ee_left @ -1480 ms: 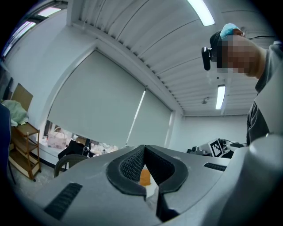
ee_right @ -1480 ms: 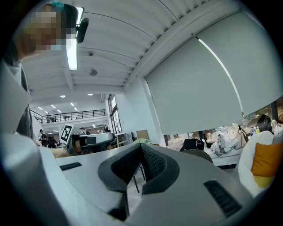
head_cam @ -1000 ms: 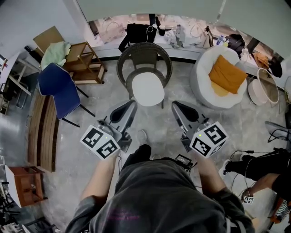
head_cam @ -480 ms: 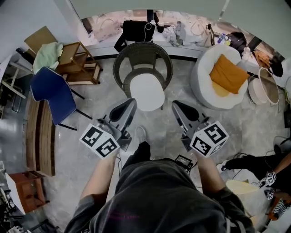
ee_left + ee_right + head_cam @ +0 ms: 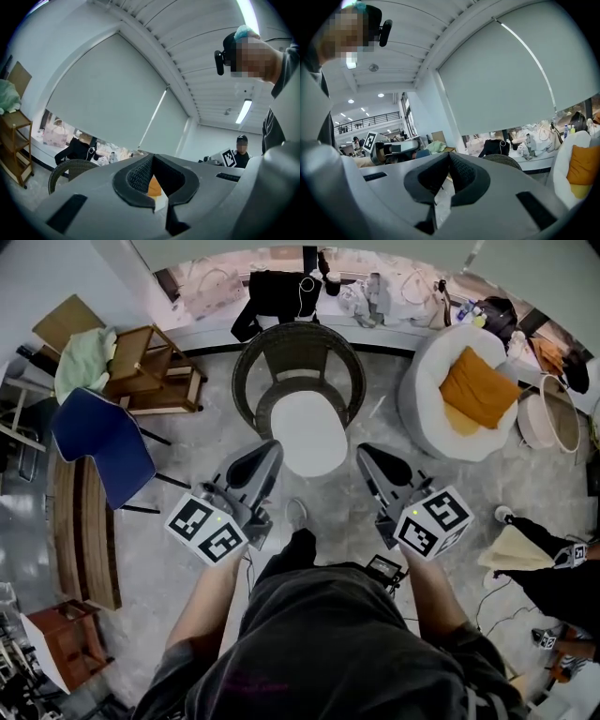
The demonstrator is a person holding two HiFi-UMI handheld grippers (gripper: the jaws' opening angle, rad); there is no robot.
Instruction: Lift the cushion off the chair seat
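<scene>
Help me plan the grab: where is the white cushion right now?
Head view, upper centre: the white cushion lies on the wicker chair, its near edge between the left tongs and right tongs.

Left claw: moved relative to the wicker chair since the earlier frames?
Yes. The left claw has advanced toward the wicker chair: the white cushion now reaches further back alongside its tip than before.

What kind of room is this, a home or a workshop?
Probably a big open office or studio, not a home: mismatched seats, a wicker chair, a blue chair and a white armchair, stand scattered on the floor, with bags heaped along the far wall.
</scene>
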